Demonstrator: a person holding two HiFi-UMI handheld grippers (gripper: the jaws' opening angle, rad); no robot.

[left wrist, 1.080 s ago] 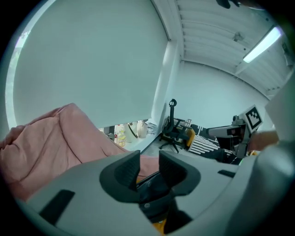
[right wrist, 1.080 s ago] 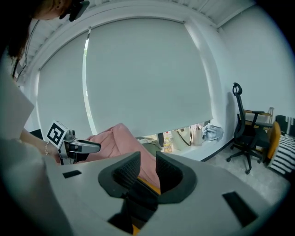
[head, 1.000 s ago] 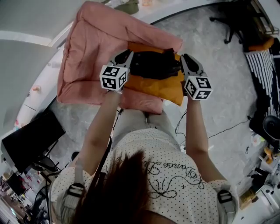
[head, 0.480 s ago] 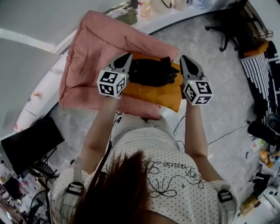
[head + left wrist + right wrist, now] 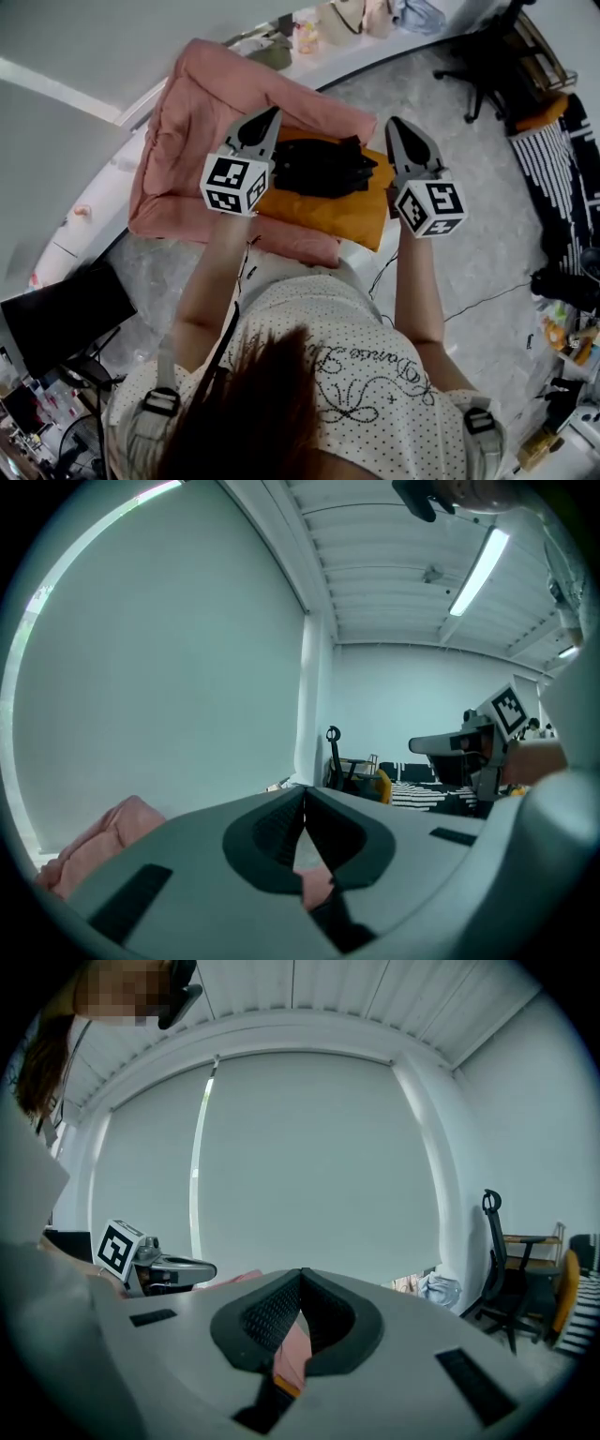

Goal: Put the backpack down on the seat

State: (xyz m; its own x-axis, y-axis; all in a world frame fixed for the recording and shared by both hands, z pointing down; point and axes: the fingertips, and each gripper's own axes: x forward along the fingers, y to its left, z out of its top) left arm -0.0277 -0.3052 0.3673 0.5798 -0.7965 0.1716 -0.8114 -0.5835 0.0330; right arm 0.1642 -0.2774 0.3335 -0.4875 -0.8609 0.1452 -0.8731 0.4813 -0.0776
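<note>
The backpack [image 5: 319, 169] is lying on the pink seat [image 5: 183, 141]. It is looking like a black lump with orange under it, and it is hard to tell if the orange is part of the bag or a cushion. Starting from the left, the pink seat is filling that side, with its puffy edges standing up around the bag. Next, the left gripper [image 5: 269, 116] is hanging in the air by the left end of the backpack, with its jaws pressing tight together on nothing. In the middle, the bag is resting flat, and no jaw is touching it. Then the right gripper [image 5: 395, 126] is hanging by the right end, and its jaws are also squeezing together on nothing at all. Far off to the right, a black office chair [image 5: 483, 56] is standing on the grey floor. The putting-down step is looking finished, since the bag is sitting on the seat and both grippers are leaving it alone. The next move is probably just taking both hands away without bumping the bag. The cubes [image 5: 230, 183] on the grippers are showing only black and white squares, and the curly words on the person's shirt [image 5: 375, 375] are too twisty to read.
</note>
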